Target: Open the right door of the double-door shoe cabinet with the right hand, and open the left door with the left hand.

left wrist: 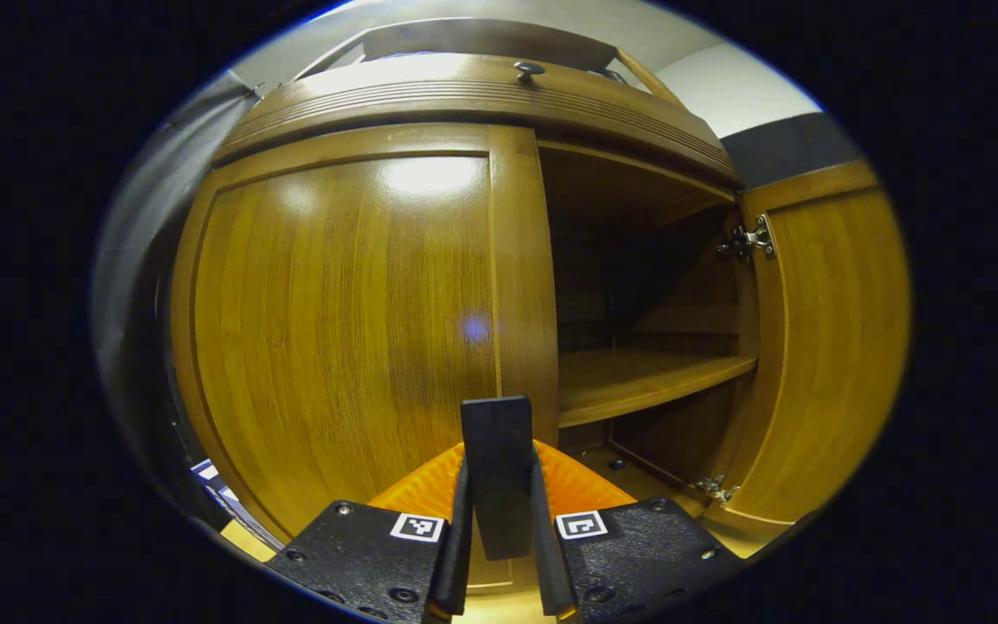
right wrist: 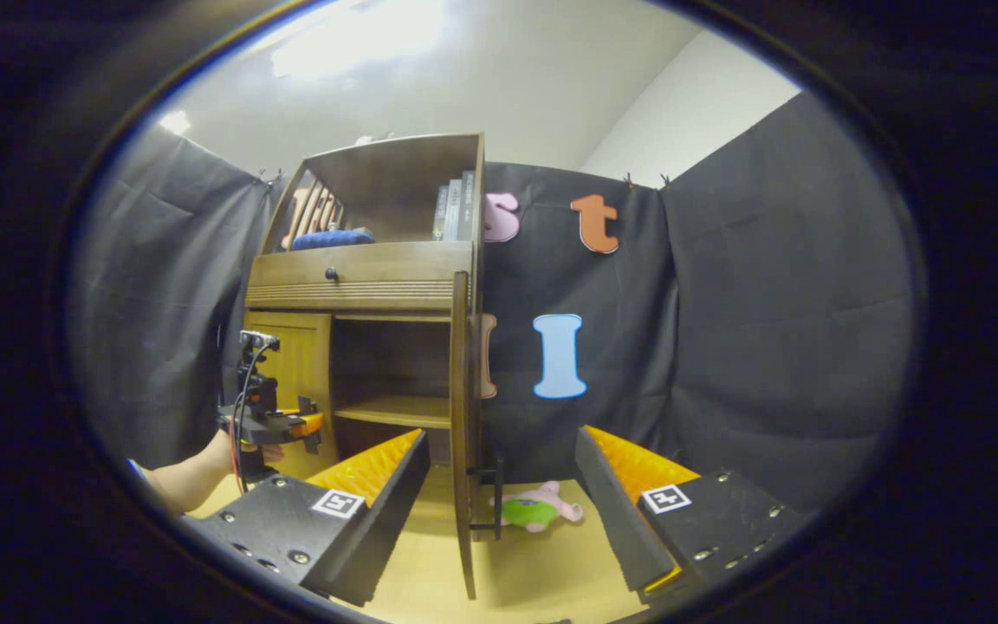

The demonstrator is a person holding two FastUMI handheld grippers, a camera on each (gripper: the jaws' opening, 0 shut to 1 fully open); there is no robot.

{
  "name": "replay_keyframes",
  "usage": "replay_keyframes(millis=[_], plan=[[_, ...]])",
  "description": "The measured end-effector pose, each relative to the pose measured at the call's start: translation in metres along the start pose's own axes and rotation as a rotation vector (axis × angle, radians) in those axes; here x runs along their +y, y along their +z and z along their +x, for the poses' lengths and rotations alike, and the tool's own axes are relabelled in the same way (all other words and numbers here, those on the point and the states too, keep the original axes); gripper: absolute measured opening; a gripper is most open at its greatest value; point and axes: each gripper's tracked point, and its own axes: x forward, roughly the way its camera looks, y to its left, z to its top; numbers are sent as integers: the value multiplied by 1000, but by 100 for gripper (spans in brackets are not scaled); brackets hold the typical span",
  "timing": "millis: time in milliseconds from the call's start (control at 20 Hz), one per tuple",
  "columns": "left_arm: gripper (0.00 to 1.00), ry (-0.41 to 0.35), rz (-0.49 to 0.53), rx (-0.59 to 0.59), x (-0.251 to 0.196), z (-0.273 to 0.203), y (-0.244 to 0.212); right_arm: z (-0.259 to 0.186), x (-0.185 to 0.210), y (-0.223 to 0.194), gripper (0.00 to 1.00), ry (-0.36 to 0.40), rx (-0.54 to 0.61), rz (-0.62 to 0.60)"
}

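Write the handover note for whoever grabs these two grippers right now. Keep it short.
Left gripper: fingers shut on the left door handle; left door closed.
Right gripper: open, holding nothing, backed off from the cabinet.
Right door swung fully open, its handle between the spread fingers but not touched; inside shelf bare.
Done: right door.
Left: pull the left door open with the left gripper.
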Motion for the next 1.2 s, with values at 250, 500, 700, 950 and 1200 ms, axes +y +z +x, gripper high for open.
replay_keyframes(millis=[250,500,700,950,1200], plan=[[32,-60,-5,23,-3,-22,-1,-5,13,5,100,6,1,72],[32,-98,16,63,-2,-63,-2,-3,7,-2,100,-14,28,79],[31,-120,23,59,6,-100,-2,-7,17,-3,100,-3,37,83],[33,-109,-3,37,23,-143,-1,-3,40,-17,100,23,73,72],[33,-105,-7,23,43,-176,-1,3,80,-31,100,74,90,61]])
